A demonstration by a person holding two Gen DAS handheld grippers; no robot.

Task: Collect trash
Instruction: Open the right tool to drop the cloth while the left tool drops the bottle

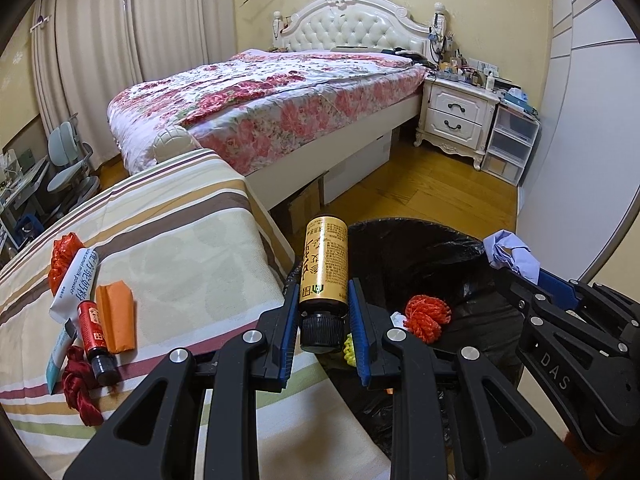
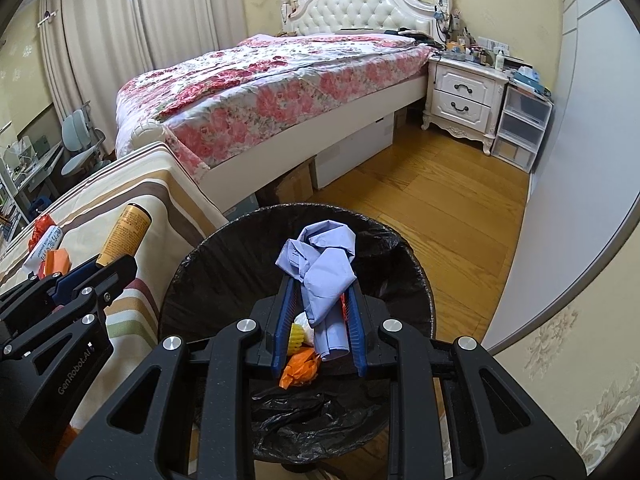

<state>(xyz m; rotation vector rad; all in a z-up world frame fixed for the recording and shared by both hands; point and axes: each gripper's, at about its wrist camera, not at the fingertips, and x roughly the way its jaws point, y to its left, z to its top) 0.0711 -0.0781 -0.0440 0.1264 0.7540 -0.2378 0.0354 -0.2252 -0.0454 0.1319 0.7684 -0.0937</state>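
Observation:
My left gripper [image 1: 323, 289] is shut on a gold bottle [image 1: 325, 264] with a black cap, held at the left rim of the black-lined trash bin [image 1: 440, 248]. My right gripper [image 2: 320, 286] is shut on crumpled blue cloth [image 2: 320, 268], held over the bin's [image 2: 416, 280] opening. Inside the bin lie a red mesh ball [image 1: 426, 316], a yellow piece [image 2: 295, 334] and an orange wrapper [image 2: 300, 368]. On the striped table [image 1: 180, 264] lie a small red bottle [image 1: 94, 340], an orange packet [image 1: 116, 316], a white tube [image 1: 74, 284], red ribbon [image 1: 80, 392] and red mesh [image 1: 62, 260].
A bed with a floral cover [image 1: 260, 100] stands behind the table. A white nightstand [image 1: 456, 116] and plastic drawers [image 1: 510, 140] stand at the far right. Wood floor [image 2: 440, 208] lies past the bin. Cardboard boxes [image 1: 304, 204] sit under the bed. A chair [image 1: 64, 160] stands far left.

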